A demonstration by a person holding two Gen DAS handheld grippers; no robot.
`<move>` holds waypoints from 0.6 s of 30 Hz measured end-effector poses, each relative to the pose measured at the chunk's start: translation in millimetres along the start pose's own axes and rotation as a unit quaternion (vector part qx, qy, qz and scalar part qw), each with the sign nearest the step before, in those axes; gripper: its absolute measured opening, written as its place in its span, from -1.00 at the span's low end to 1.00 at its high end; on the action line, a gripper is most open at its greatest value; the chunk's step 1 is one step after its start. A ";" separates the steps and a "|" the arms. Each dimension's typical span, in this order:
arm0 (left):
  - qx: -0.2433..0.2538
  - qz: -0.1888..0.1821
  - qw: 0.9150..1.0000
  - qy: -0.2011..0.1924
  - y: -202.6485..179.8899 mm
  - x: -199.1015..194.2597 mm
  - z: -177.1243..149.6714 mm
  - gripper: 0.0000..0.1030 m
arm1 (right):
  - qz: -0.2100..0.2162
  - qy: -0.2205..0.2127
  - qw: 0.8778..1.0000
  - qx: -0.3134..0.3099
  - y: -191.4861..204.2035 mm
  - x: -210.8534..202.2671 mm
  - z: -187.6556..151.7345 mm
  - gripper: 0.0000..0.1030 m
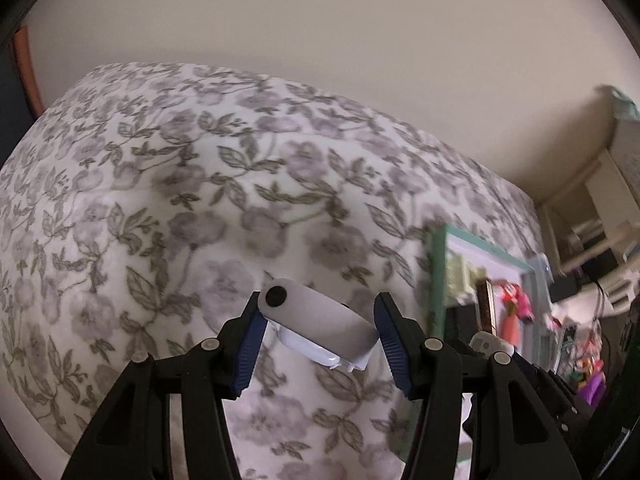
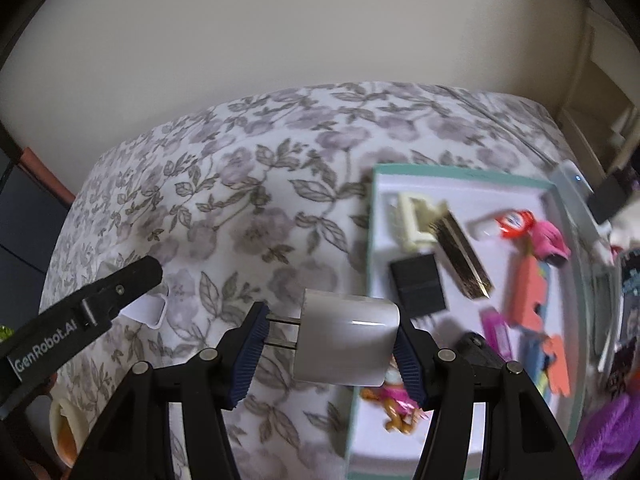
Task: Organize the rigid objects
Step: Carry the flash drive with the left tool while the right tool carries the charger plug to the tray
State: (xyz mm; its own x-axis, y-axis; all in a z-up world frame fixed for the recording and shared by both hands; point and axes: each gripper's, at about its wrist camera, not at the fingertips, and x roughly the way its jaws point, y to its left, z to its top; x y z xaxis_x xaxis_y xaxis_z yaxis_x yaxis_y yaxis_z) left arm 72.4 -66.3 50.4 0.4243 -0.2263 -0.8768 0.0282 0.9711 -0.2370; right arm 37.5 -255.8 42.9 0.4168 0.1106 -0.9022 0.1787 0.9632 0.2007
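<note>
left gripper [image 1: 318, 336] clamped on a white flip-case usb stick [image 1: 316, 330], right gripper [image 2: 328, 344] clamped end-to-end on a white plug charger [image 2: 344, 342]; both aloft over floral bed [image 2: 240, 200], likely bound for teal-rimmed tray [image 2: 370, 220] of sorted oddments.

Setting: a home bedroom. A wide soft surface covered in white fabric printed with grey-lilac flowers and grey-green leaves [image 1: 224, 184] fills the centre and left of both frames; it bulges and creases like bedding over a mattress. A plain cream painted wall [image 1: 320, 32] runs across the top of both views. At the right edge of the left wrist view stands pale cream open shelving [image 1: 592, 216] with dim, blurred household items inside. A shallow white cardboard box with a teal rim [image 2: 370, 216] lies on the bedding at right of centre in the right wrist view, holding small toys and oddments. Purple cloth [image 2: 612, 436] shows at lower right.
</note>
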 end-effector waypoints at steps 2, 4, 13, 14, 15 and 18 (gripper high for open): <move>0.011 -0.009 1.000 0.000 -7.7 -2.9 -8.2 0.10 | -0.005 0.001 1.000 0.009 -9.7 -4.3 -5.2 0.22; 0.024 -0.014 1.000 0.001 -15.3 -4.5 -15.8 0.10 | -0.009 0.005 1.000 0.026 -23.4 -8.9 -11.3 0.22; 0.065 -0.076 0.995 0.017 -51.4 -7.4 -43.9 0.10 | -0.032 0.028 0.996 0.074 -73.9 -18.4 -30.7 0.22; 0.073 -0.077 0.994 0.019 -56.3 -7.1 -46.9 0.10 | -0.034 0.030 0.996 0.079 -79.2 -19.0 -32.3 0.22; 0.079 -0.077 0.994 0.020 -60.2 -6.4 -49.1 0.10 | -0.040 0.033 0.995 0.084 -85.6 -20.4 -34.2 0.22; 0.101 -0.087 0.991 0.030 -76.1 -3.6 -58.3 0.10 | -0.052 0.035 0.993 0.097 -101.7 -24.6 -38.2 0.22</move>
State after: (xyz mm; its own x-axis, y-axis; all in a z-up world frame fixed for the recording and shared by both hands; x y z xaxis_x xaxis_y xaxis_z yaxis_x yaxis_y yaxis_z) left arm 16.0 -143.7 47.2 0.3428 -0.3899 -0.8546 0.2791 0.9110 -0.3037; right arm -24.9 -347.1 30.1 0.3255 0.0366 -0.9448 0.3894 0.9054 0.1692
